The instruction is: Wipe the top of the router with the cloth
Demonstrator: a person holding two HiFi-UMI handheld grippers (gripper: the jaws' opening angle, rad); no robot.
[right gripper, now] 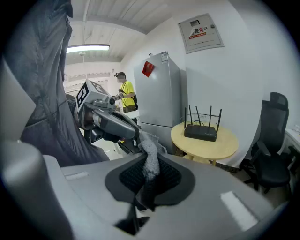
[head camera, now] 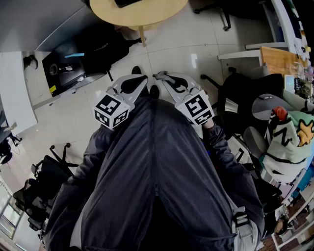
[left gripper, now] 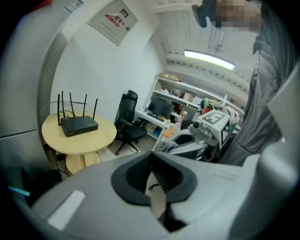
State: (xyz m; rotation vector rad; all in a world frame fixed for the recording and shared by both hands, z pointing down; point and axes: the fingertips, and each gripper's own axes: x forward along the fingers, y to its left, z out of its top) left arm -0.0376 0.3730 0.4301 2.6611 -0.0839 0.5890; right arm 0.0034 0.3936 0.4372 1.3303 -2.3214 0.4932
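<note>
The black router with several upright antennas stands on a round yellow table, well ahead of both grippers. In the right gripper view the router sits on that table. My right gripper is shut on a grey fuzzy cloth, which sticks up out of the jaws. My left gripper is shut with nothing in it. In the head view both grippers are held side by side in front of a dark jacket, left gripper and right gripper, with the table ahead.
A grey fridge stands left of the table. A black office chair is to its right. Shelves and a cluttered desk fill the far side. A person in yellow stands in the background. More chairs sit on the tiled floor.
</note>
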